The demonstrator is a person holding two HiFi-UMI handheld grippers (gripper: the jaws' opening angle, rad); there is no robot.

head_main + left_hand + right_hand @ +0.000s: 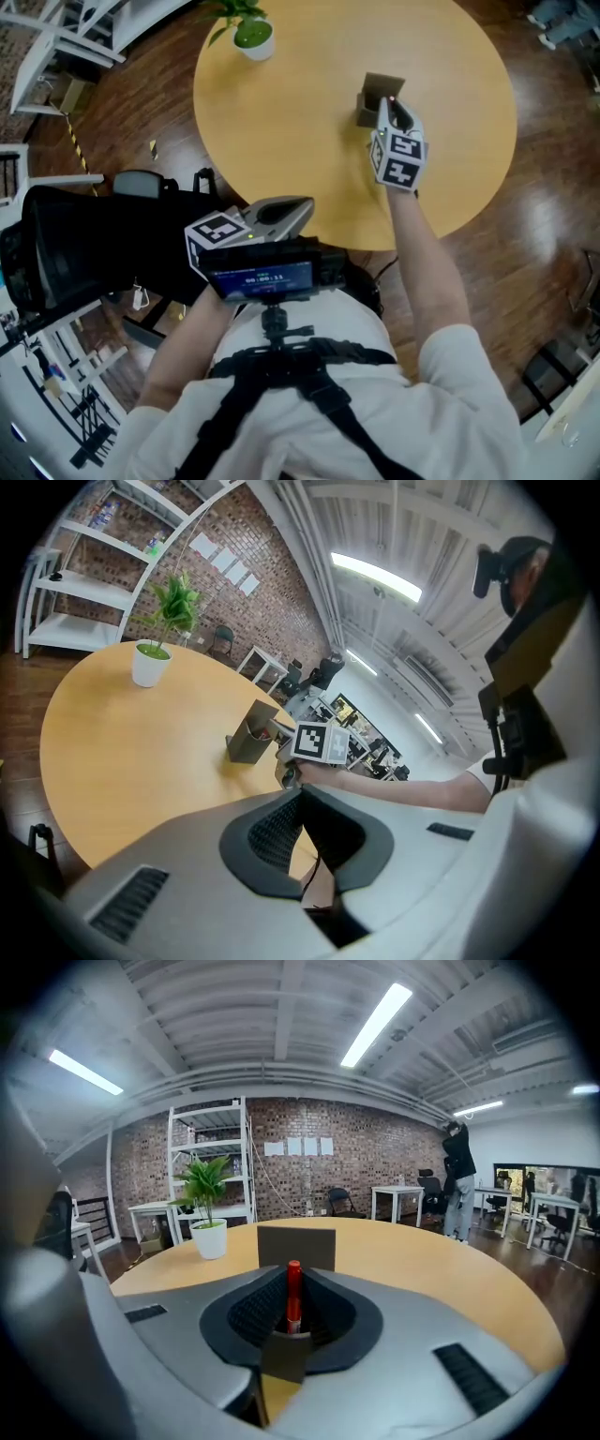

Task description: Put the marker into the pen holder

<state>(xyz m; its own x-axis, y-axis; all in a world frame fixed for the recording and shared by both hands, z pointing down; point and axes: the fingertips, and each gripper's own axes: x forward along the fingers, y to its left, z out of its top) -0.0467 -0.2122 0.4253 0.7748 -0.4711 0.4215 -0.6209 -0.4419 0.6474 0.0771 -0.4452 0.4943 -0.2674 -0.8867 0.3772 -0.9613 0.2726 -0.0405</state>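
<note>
A grey-brown pen holder [373, 96] stands on the round wooden table [281, 131], right of its middle. My right gripper [395, 112] hangs just in front of the holder, shut on a red marker [293, 1290]. The marker stands upright between the pads, cap up. In the right gripper view the pen holder [296, 1245] rises straight behind the marker. My left gripper [281, 214] stays low by the person's body, off the near table edge, and looks shut with nothing in it. The left gripper view shows the pen holder [249, 735] and the right gripper's marker cube [322, 742] beside it.
A white pot with a green plant [253, 36] sits at the table's far left edge. Around the table is dark wooden floor [525, 216]. A black office chair [75, 244] stands left of the person. White shelves [208, 1162] and other tables line the brick wall.
</note>
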